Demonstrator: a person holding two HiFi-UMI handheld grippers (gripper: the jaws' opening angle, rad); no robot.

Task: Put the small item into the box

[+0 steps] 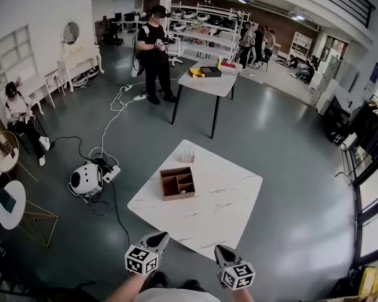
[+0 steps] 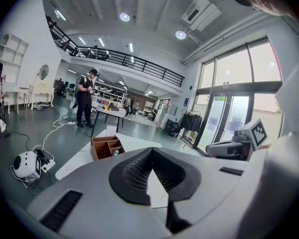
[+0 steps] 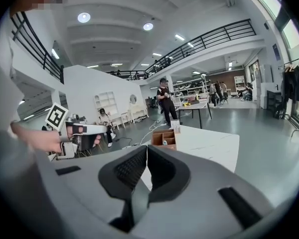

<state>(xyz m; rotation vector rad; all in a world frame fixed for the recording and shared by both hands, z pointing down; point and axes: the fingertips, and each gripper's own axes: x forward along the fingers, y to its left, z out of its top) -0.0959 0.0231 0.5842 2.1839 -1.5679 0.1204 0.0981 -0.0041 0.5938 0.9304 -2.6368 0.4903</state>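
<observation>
Head view: the left gripper (image 1: pixel 156 239) and right gripper (image 1: pixel 222 251) are both held shut on nothing, well short of the counter (image 1: pixel 215 207). The small item (image 1: pixel 184 192) is spotted, probably already inside a compartment of the box (image 1: pixel 163 182). It's guessed light, hard and a bit slippery, so best pinched across the middle.

Box (image 1: pixel 177 182) on table (image 1: pixel 220 216), small item (image 1: pixel 184 192) in it, stand (image 1: pixel 187 154) just behind.

Brown wooden box (image 1: pixel 177 182) sits open-topped on the white table (image 1: pixel 220 212), split into compartments, and a small pale item (image 1: pixel 184 192) lies inside one, on the side nearest the person.
</observation>
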